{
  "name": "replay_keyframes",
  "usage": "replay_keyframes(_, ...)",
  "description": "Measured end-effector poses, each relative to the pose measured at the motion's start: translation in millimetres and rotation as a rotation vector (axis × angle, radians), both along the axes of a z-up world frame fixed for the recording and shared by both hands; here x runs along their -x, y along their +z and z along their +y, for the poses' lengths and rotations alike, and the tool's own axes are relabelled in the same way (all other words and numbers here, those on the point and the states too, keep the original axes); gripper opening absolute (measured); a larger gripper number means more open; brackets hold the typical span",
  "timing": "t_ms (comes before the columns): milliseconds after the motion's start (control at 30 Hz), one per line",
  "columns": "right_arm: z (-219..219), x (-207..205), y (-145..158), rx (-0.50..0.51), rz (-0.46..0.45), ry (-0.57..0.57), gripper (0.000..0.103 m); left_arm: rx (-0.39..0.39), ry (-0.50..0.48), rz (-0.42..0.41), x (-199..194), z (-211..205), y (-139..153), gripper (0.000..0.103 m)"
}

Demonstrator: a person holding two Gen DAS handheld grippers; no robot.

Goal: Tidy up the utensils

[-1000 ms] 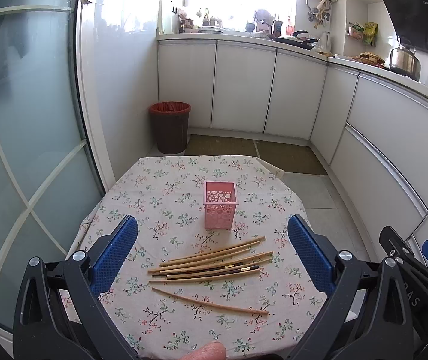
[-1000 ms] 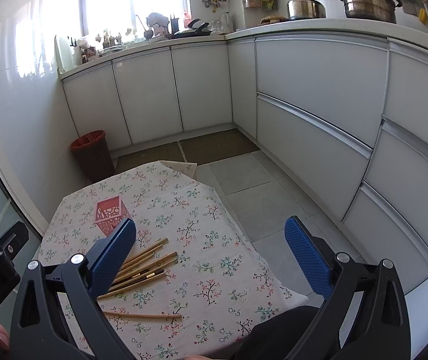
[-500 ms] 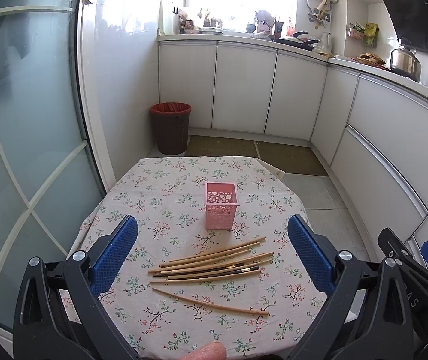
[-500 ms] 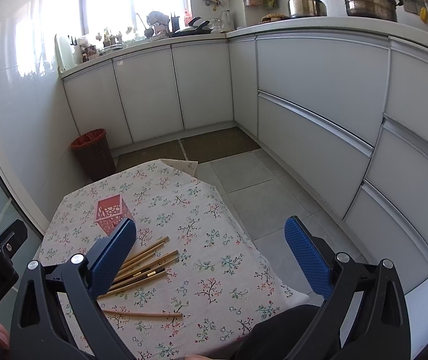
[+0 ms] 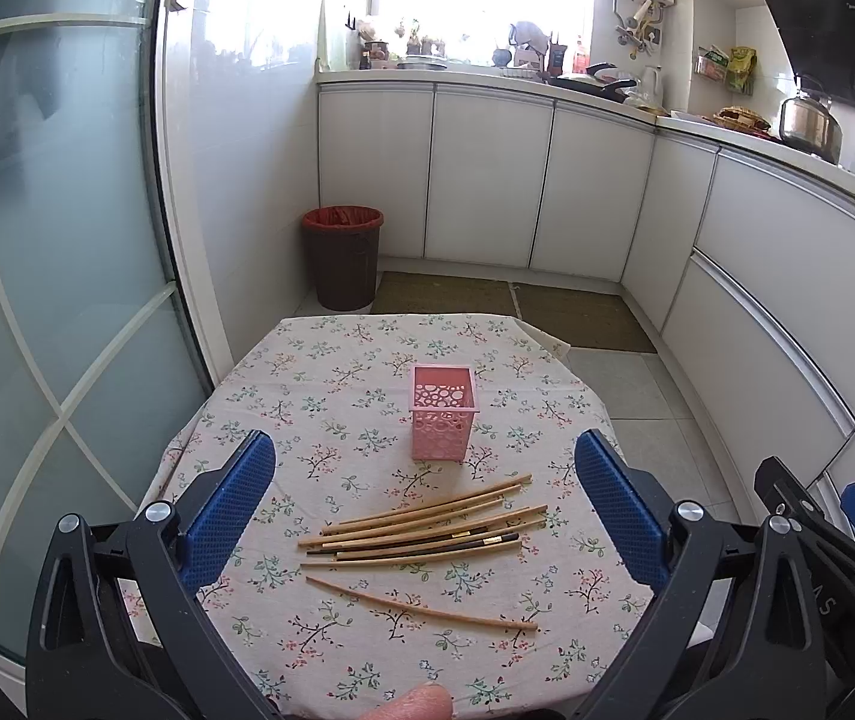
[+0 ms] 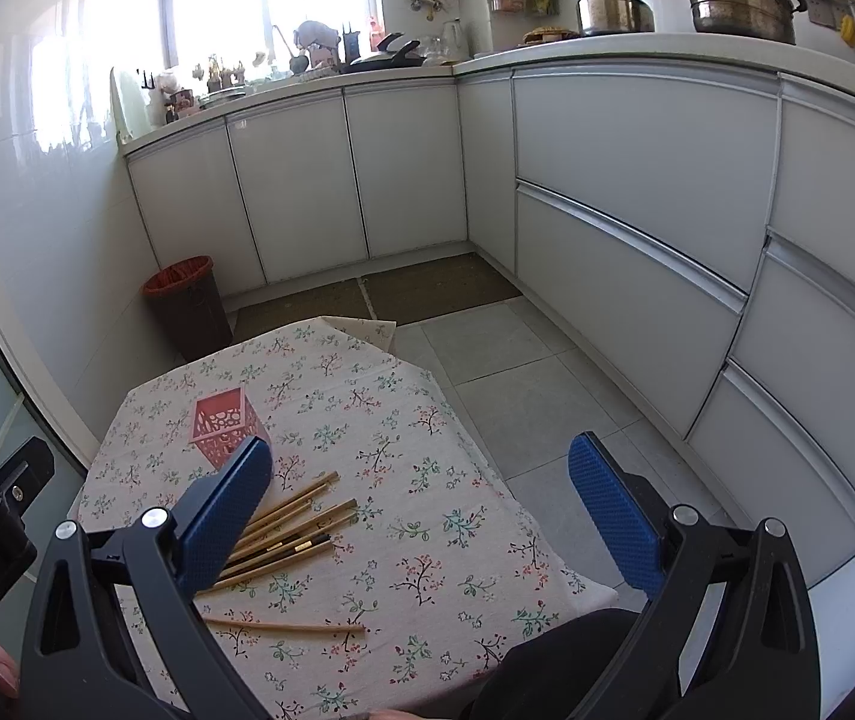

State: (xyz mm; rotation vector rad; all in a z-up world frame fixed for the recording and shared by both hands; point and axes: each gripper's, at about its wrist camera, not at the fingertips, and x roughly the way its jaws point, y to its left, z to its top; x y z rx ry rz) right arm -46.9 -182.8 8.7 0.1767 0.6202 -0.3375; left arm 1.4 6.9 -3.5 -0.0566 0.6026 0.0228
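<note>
The left tongs (image 5: 425, 501) are being held wide open above the near edge of the bench (image 5: 283, 372), with nothing between the blue pads (image 5: 229, 516). The right tongs (image 6: 421, 516) are likewise being held wide open and empty, off the right side of the bench.

The pink perforated holder (image 5: 443, 411) is being taken as the landmark. It is standing upright on the floral cloth, near the middle of the bench. A loose bundle of chopsticks (image 5: 427, 525) is lying flat just in front of the holder, apart from it, fanned roughly crosswise. A single chopstick (image 5: 421, 603) is lying alone, farther in front of the holder than the bundle, separated from it by a strip of cloth.

In the right wrist view, part of the bundle is being hidden by the left pad. A bin (image 5: 343, 258) is standing on the floor well behind the holder.
</note>
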Motion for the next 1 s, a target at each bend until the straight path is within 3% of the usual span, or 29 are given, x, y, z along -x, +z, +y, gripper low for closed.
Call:
replay_keyframes(533,-8,-7,-7,-0.024,0.035,-0.010,0.097,-0.004,-0.013,0.046,-11,-2,-10,0.096)
replay_keyframes(733,-40,-24,-36,-0.154,0.113,-0.054,0.097,0.041,-0.171,0.284,-73,-20,-45,0.096)
replay_keyframes(867,-70,-36,-65,-0.268,0.174,-0.094,0.097,0.067,-0.348,0.525,-130,-54,-95,0.096)
replay_keyframes(933,-82,-42,-77,-0.311,0.198,-0.108,0.097,0.119,-0.415,0.662,-160,-70,-124,0.096)
replay_keyframes(1000,-90,-47,-89,-0.342,0.220,-0.111,0.097,0.162,-0.444,0.745,-183,-83,-147,0.096)
